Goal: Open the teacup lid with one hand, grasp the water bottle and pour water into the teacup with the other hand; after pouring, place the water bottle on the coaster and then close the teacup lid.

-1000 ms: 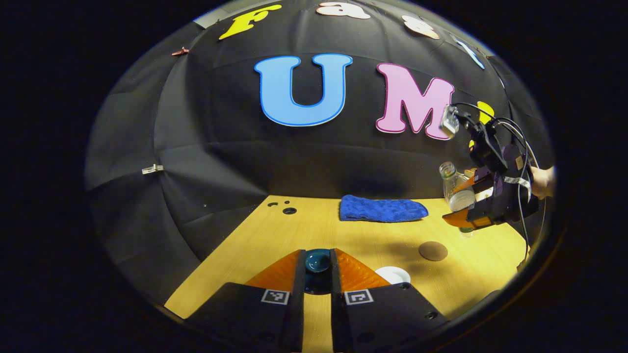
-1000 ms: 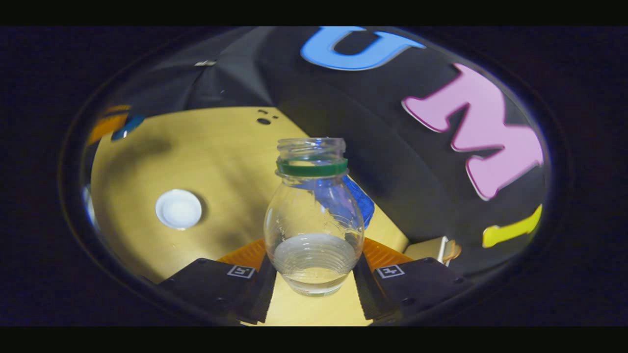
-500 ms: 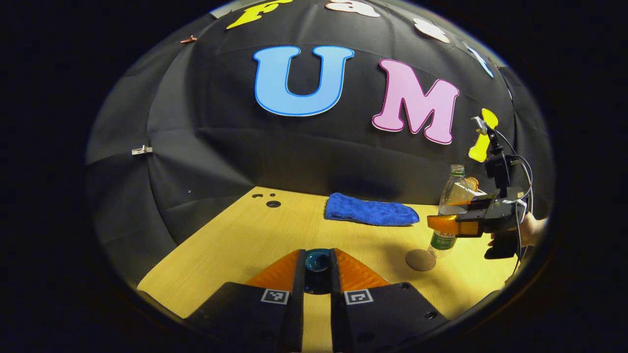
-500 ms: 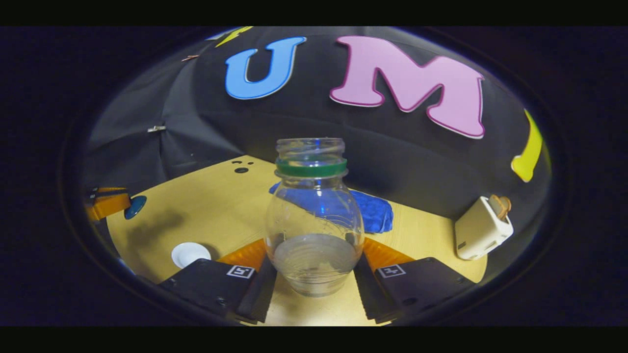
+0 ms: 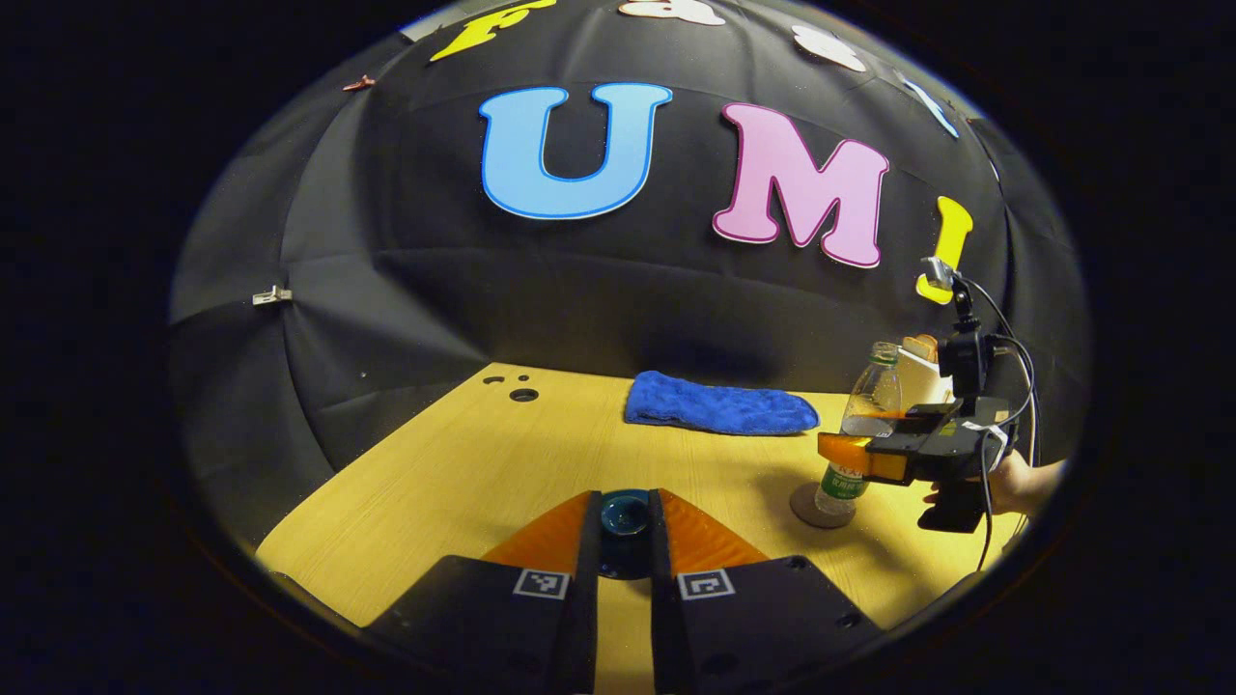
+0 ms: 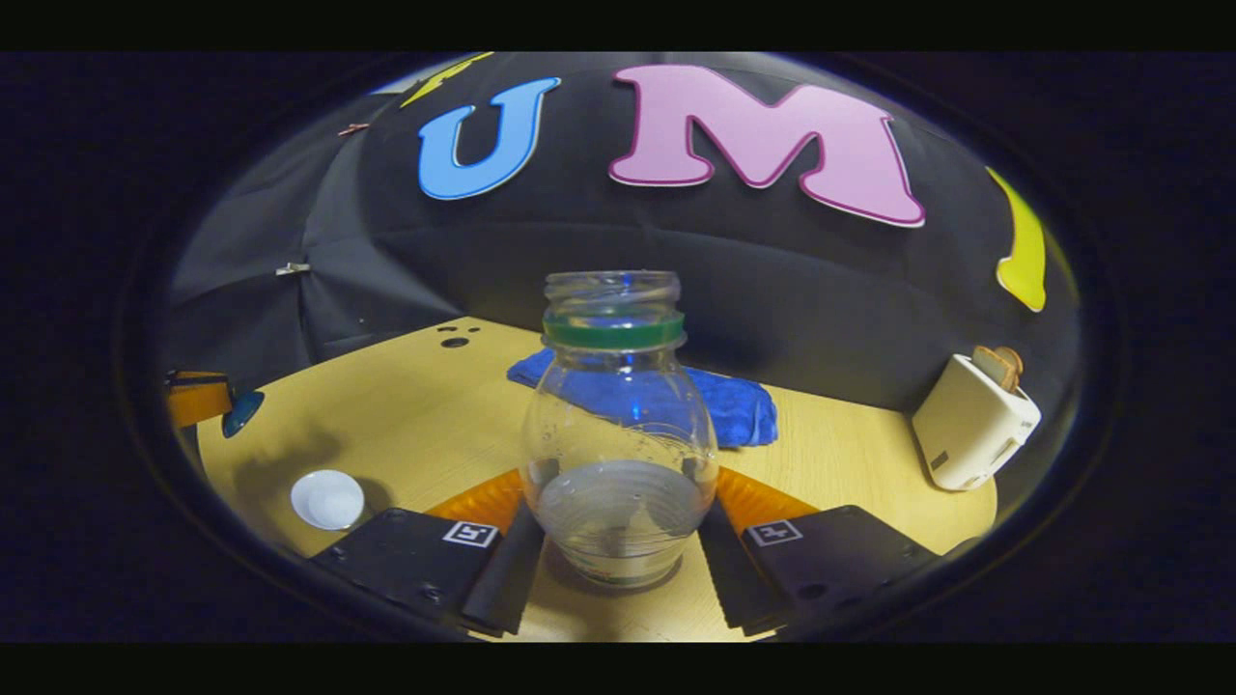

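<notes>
Between the right gripper's (image 6: 618,541) jaws stands the water bottle (image 6: 618,454), upright, squeezed from both sides. Its bottom sits on the round coaster (image 5: 807,510) on the tabletop (image 5: 463,473). The left gripper (image 5: 625,526) holds the dark teacup lid (image 5: 625,512) tight between its jaws, above the tabletop.

Both views face the wall, sharing the blue cloth (image 5: 719,408).

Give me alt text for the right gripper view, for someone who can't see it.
The right gripper is closed on an upright, capless water bottle, about a third full, above a wooden table. Behind lie a blue cloth, a white toaster and an open white teacup.
</notes>
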A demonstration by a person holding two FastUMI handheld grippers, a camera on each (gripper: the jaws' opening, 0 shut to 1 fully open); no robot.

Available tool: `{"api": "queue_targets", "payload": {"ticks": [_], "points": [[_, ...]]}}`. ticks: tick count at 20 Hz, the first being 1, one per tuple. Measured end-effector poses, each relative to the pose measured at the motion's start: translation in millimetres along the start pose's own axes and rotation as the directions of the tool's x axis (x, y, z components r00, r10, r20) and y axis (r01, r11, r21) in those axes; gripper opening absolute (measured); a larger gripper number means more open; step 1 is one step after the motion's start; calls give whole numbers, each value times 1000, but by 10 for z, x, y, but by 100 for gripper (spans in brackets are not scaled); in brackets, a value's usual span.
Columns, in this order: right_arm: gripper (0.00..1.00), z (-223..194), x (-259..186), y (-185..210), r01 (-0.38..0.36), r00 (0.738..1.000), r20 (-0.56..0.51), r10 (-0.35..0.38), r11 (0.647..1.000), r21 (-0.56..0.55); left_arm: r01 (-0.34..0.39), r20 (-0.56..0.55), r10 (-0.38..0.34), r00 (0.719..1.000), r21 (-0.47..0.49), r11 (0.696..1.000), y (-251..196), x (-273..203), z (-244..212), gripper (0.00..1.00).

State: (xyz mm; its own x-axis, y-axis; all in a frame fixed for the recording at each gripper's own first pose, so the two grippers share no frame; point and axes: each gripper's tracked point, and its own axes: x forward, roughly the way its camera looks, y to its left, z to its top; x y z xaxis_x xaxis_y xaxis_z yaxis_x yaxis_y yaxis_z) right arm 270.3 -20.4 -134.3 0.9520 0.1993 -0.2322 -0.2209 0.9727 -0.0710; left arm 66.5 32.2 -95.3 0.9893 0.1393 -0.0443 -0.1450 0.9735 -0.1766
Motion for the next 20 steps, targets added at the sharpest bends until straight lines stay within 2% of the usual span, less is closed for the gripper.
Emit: {"api": "queue_targets", "payload": {"ticks": [1,3,4,11,13,14,15,16,17,18,19,20], "points": [[79,24,20,-27,1,1000,25,-2,1000,31,3,8,-3,1000,5,1000,-26,1,22,23],[79,10,15,-46,0,999,46,-4,996,84,11,16,-11,1000,17,1000,-96,21,43,23],[80,17,30,-41,-2,999,51,-3,996,88,12,16,-13,1000,19,1000,-122,25,38,27],[84,-95,34,14,-11,1000,14,10,997,71,35,5,-36,999,33,999,-316,64,11,27],[97,-73,21,-13,-8,1000,14,7,998,68,45,10,-45,999,37,998,-359,59,22,27],[100,-93,0,-11,-9,1000,7,9,998,65,48,9,-49,999,40,998,-371,60,20,27],[94,-108,-30,-21,-7,1000,-2,7,998,60,49,2,-49,999,44,998,-383,71,3,27],[94,-121,-90,-14,-11,1000,-4,12,998,56,49,-3,-49,999,46,998,-395,90,-5,23],[100,-153,-140,-1,-12,1000,-7,12,998,54,52,-2,-52,999,47,998,-410,102,-8,27],[94,-202,-168,4,-13,1000,-19,14,999,50,55,-3,-55,998,48,997,-421,115,-14,27],[100,-321,-260,32,-17,999,-50,20,998,59,58,-14,-58,998,49,997,-430,140,-54,27],[100,-384,-336,45,-18,998,-64,22,998,66,63,-27,-61,998,53,997,-457,187,-113,27]]}}
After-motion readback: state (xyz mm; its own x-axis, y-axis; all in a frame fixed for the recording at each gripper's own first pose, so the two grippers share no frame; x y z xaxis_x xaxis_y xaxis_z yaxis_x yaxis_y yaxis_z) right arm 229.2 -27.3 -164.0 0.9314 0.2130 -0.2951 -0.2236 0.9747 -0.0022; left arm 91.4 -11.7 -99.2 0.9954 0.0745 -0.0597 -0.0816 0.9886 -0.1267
